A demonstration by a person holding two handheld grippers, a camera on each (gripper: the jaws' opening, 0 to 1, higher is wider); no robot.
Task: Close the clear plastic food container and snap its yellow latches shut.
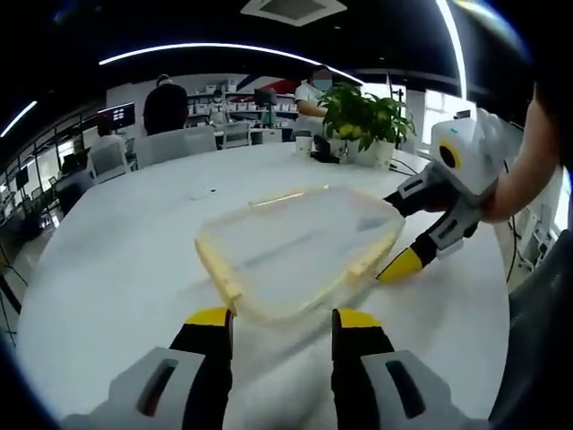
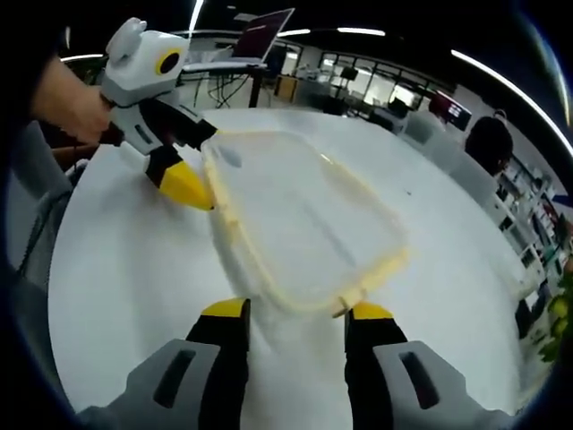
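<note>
Plant [image 1: 365, 115] behind container [image 1: 300, 246] — left gripper view

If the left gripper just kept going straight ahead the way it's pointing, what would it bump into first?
Most likely the container: its near edge lies on the table straight ahead of the left gripper, between its open fingers. How close is hard to judge.
</note>
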